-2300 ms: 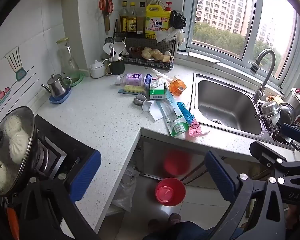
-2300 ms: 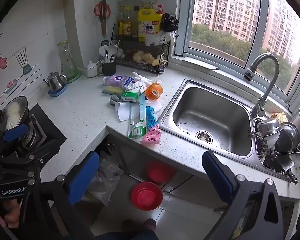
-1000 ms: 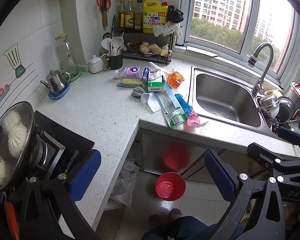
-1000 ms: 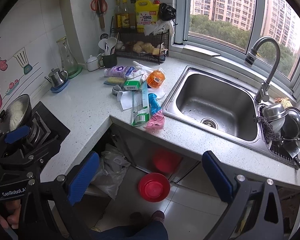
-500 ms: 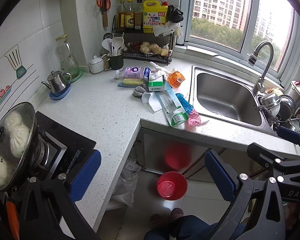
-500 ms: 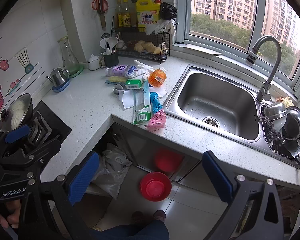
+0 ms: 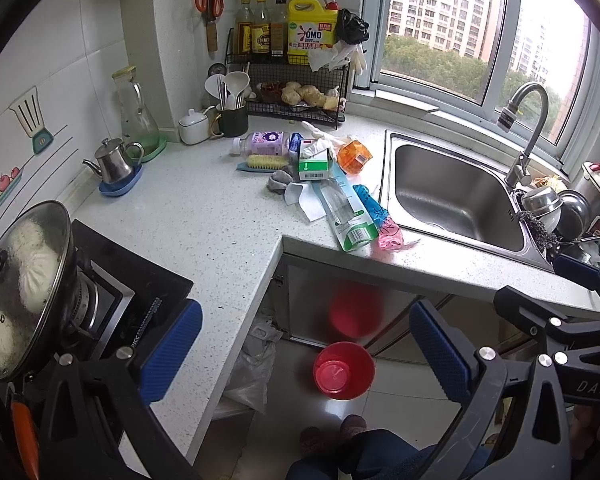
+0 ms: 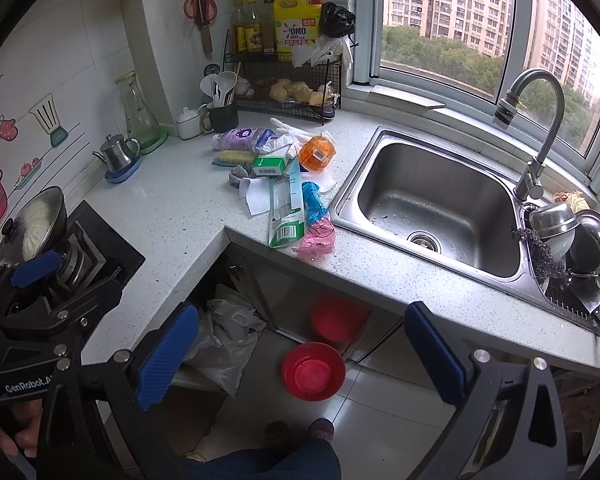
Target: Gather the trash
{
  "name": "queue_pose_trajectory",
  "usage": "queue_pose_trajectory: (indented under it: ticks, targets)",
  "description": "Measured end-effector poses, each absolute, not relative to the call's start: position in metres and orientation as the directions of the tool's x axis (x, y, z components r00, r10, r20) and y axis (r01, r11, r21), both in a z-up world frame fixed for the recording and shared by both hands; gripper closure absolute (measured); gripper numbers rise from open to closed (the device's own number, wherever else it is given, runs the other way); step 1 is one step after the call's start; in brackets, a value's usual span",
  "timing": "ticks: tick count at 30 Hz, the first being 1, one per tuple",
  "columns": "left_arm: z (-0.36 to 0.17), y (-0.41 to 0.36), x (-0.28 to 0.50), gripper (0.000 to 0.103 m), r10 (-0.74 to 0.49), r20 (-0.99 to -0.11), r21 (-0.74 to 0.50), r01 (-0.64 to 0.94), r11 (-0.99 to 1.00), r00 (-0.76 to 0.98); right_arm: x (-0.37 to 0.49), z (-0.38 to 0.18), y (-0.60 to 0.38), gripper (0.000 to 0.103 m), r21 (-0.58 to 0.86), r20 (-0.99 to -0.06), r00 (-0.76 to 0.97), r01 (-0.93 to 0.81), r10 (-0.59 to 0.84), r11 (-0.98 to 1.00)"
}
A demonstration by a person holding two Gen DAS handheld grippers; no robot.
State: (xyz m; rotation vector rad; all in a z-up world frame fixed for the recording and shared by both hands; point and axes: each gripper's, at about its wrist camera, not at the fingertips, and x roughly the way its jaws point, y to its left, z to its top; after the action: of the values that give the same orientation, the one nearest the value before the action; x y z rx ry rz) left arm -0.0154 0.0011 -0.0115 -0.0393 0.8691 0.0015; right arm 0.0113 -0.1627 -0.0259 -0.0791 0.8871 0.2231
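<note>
Both grippers point(image 7: 304, 350) point(image 8: 300, 354) gaping, empty, trash pile point(image 7: 332, 196) on counter point(image 7: 204, 216) well ahead.

The worktop point(image 7: 204, 216) lies bare between the hob point(image 7: 132, 296) and the trash pile point(image 7: 328, 192), open to approach from the front edge. Behind the pile, the wire rack point(image 7: 296, 92) and utensil cup point(image 7: 232, 120) crowd the corner; the sink point(image 7: 452, 196) borders it on the right.

mixed trash point(image 7: 332, 184) heaped on countertop point(image 7: 204, 216) beside sink point(image 7: 456, 196).
</note>
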Motion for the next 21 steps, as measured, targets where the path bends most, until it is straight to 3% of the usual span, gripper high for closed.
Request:
queue_pose_trajectory:
  ticks: [21]
  targets:
    - [-0.014,0.012,-0.009,0.000,-0.005,-0.775,-0.013,-0.008,1.000,0.632,0.020,-0.029,-0.155,0.000,0.043,-0.796,0.583,-0.217,0.165,0.975]
